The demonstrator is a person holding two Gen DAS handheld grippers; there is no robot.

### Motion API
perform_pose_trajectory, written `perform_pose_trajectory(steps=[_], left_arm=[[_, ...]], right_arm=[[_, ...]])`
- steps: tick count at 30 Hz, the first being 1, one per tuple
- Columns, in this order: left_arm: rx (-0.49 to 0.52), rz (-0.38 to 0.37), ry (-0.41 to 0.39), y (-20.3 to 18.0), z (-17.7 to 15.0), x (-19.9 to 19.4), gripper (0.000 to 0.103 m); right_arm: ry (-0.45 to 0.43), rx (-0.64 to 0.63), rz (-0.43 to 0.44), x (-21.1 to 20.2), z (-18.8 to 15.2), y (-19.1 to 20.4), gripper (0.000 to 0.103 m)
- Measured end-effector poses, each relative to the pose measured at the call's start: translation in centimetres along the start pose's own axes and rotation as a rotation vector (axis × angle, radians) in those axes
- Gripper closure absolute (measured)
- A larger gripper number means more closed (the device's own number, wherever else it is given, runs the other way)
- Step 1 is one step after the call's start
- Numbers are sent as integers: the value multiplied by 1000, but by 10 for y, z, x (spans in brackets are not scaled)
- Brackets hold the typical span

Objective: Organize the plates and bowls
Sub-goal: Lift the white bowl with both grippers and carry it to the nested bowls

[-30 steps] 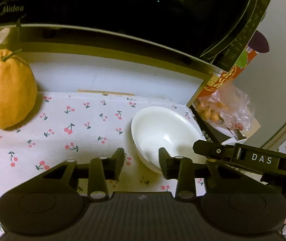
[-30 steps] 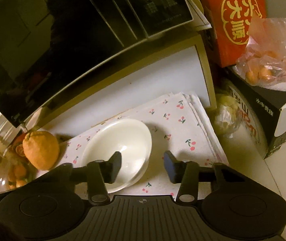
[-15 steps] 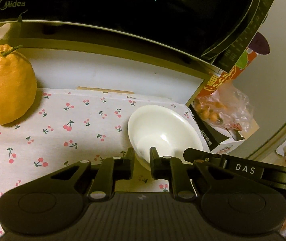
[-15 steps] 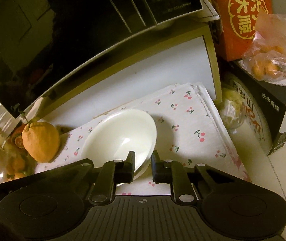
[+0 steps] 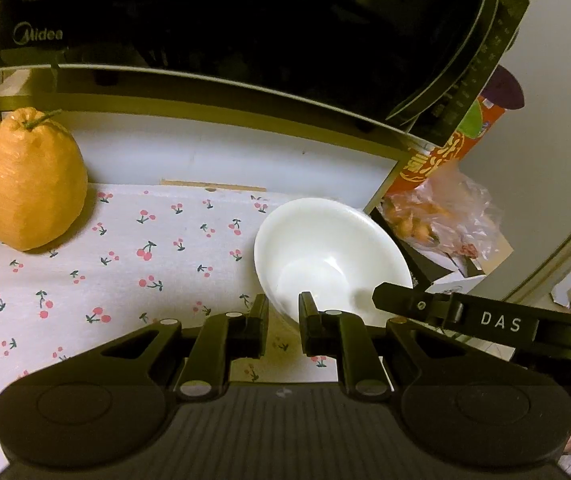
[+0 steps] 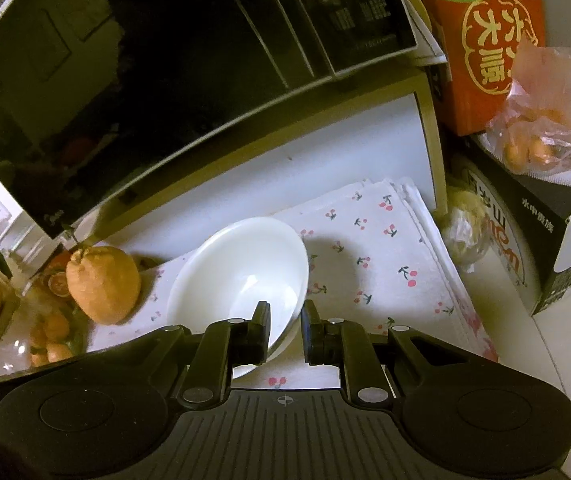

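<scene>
A white bowl (image 5: 325, 256) stands on a cherry-print cloth (image 5: 125, 256) under a black microwave. My left gripper (image 5: 283, 320) is shut on the bowl's near left rim, with one finger outside the wall and one inside. In the right wrist view the same bowl (image 6: 241, 272) looks slightly tilted. My right gripper (image 6: 285, 328) is shut on its near right rim. In the left wrist view, one of the right gripper's fingers (image 5: 405, 300) reaches in from the right onto that rim.
A big orange citrus (image 5: 31, 184) sits on the cloth's left end. The microwave (image 5: 245, 20) overhangs low above the bowl. To the right stand an orange box (image 6: 485, 40), a bag of small oranges (image 6: 545, 136) and a black carton (image 6: 545, 232).
Both grippers' jaws went from wide apart to closed on the bowl's rim, each on its own side. Over the last half second nothing else has shifted.
</scene>
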State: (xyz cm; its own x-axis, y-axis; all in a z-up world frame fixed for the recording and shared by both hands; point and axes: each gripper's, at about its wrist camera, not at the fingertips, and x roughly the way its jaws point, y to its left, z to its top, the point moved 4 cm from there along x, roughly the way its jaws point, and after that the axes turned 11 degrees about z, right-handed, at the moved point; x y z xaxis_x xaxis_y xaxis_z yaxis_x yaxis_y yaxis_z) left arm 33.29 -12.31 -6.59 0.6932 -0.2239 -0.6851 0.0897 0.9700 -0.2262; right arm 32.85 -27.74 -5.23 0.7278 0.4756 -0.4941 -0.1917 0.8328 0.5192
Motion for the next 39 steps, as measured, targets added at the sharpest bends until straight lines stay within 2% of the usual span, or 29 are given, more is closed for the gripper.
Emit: perform_pose_trajectory(steps=[21, 39], left_arm=[[-7, -43, -34, -18, -9, -69, 89], [-57, -98, -18, -23, -46, -119, 89]], right_arm=[[-74, -44, 9, -75, 13, 43, 87], [-68, -75, 9, -127, -15, 70, 86]])
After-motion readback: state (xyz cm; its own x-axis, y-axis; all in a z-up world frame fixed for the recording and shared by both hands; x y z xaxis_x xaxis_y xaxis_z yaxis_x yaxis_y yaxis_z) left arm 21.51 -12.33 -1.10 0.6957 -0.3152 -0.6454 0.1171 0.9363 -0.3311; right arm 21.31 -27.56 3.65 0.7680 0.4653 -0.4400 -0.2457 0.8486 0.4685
